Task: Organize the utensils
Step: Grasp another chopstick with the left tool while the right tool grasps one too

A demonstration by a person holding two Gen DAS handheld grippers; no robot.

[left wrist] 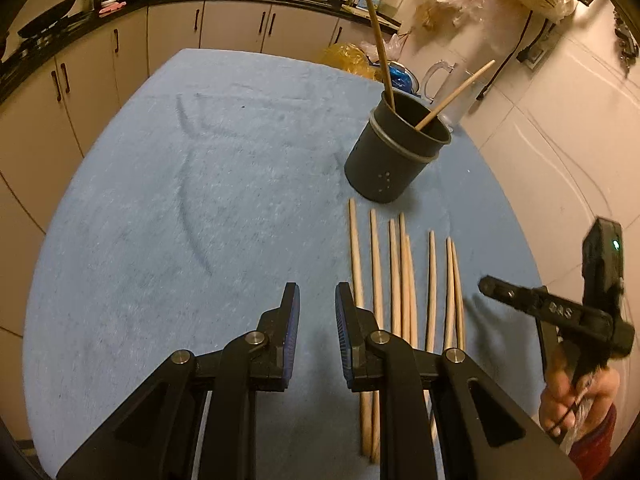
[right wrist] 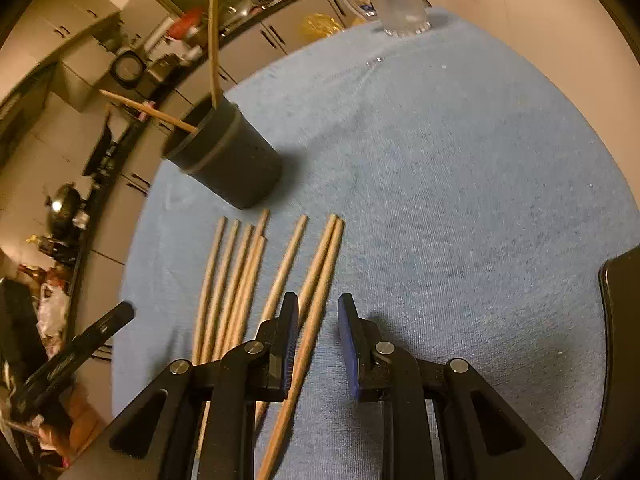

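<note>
Left wrist view: your left gripper hangs over the blue cloth with its jaws a narrow gap apart and nothing between them. The row of loose wooden chopsticks lies on the near side of the black utensil holder, the leftmost stick just beside your right-hand pad. The holder already has two chopsticks leaning in it. Your right gripper sits off to the far side of the row from you. The likely slip here: come down as aligned and the pad could land on that leftmost stick and roll it into its neighbours. Open cloth spreads wide on the side away from the holder; the table edge curves close behind the holder.

Right wrist view: your right gripper holds its jaws slightly parted, empty, with the outermost chopstick running under the gap and its twin touching alongside. Closing now may pinch both or flick one out. The holder stands beyond the stick tips, near the table edge; a hard nudge could tip it off. Bare cloth lies open away from the holder, toward a clear plastic jug.
</note>
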